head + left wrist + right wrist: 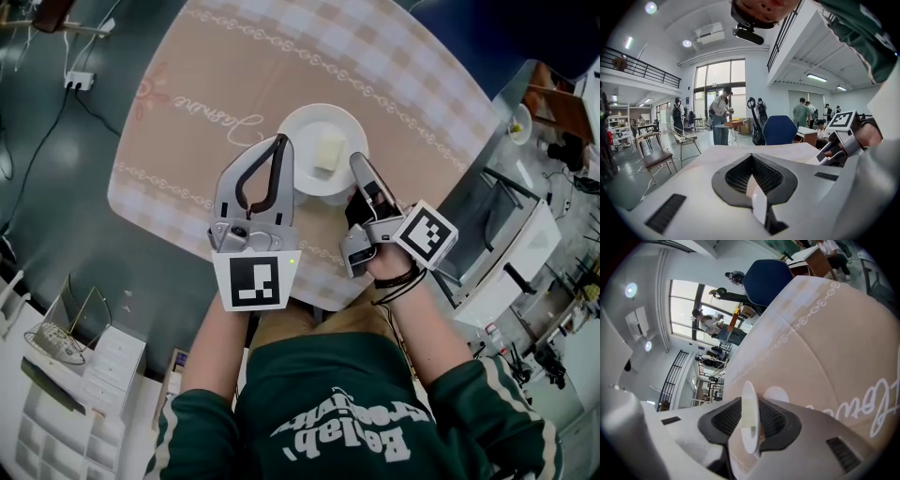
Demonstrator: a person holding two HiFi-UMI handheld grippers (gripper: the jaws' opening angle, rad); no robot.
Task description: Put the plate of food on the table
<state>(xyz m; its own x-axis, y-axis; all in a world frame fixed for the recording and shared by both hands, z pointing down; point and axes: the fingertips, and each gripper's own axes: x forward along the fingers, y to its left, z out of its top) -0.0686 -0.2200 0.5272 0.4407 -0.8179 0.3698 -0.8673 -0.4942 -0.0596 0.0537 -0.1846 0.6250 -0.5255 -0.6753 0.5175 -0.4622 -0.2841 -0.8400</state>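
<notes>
One plate [305, 124], rim grasped by left hand-held gripper [280, 152], loose within right hand-held gripper [360, 167]

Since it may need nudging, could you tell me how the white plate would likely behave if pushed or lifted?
The plate looks like rigid glazed ceramic, so probably stiff, breakable and slick at its thin rim. On the tablecloth it may drag the cloth. The food block could slide if tilted.

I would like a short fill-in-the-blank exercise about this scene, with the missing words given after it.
1. The ___ plate carries one pale block of food.
2. The left gripper is shut on the plate's ___.
3. A checked ___ covers the table.
Missing words: white; rim; tablecloth.
</notes>
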